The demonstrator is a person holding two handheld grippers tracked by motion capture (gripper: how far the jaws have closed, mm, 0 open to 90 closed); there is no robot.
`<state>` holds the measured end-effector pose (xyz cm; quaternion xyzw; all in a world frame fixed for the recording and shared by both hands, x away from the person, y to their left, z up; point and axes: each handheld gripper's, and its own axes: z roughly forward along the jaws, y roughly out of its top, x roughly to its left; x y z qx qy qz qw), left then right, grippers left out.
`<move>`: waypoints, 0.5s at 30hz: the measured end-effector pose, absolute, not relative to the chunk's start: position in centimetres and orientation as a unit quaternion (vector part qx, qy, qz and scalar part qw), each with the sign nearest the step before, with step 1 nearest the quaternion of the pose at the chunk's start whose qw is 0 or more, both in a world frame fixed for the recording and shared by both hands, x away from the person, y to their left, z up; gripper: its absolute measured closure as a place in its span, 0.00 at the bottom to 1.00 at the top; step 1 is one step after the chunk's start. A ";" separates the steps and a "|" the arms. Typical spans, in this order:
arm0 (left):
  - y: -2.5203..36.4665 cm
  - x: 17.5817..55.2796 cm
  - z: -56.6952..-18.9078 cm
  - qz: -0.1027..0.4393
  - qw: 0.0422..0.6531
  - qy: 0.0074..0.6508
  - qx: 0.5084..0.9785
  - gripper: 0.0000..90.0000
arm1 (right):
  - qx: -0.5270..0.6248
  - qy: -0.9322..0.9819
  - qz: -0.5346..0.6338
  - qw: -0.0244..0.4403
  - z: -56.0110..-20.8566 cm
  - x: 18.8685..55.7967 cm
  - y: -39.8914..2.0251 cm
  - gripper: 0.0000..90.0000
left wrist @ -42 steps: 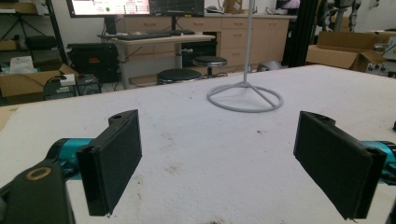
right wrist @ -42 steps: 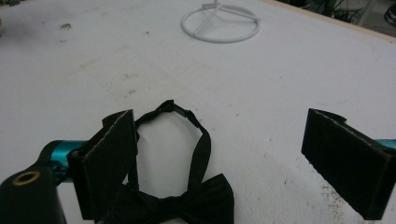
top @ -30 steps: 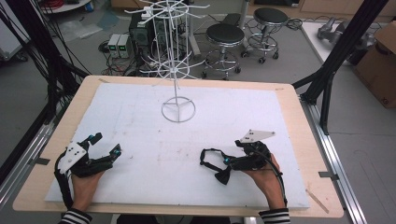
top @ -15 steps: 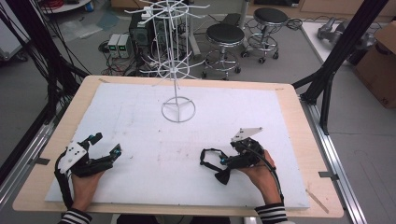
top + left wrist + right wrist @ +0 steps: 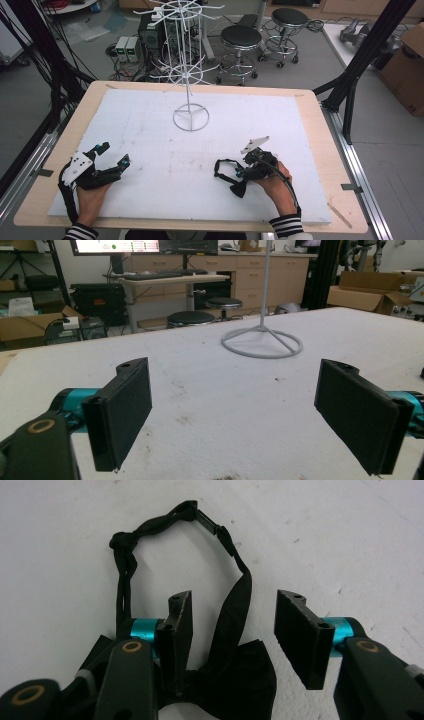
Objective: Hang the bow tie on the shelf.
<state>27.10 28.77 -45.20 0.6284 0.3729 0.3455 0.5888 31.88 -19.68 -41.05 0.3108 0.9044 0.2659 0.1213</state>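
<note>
Bow tie (image 5: 227, 680) flat on white mat (image 5: 150, 140), between half-closed right tool (image 5: 235, 625) jaws.

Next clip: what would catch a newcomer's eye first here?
Probably the black bow tie with its looped strap, lying on the white table between the right gripper's jaws, which have just been closing around it without yet pinching it. Next, the tall white wire display rack standing at the table's far middle. The left gripper rests wide open near the left front edge.
</note>
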 end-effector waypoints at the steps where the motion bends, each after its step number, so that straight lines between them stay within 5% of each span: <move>1: 28.8 27.1 -45.2 0.345 0.589 0.373 0.629 0.17 | 0.308 0.906 0.263 0.123 -41.1 31.9 -19.7 0.58; 15: 28.8 27.1 -45.2 0.345 0.589 0.373 0.629 0.17 | 0.302 0.916 0.233 0.123 -41.4 32.2 -19.0 0.67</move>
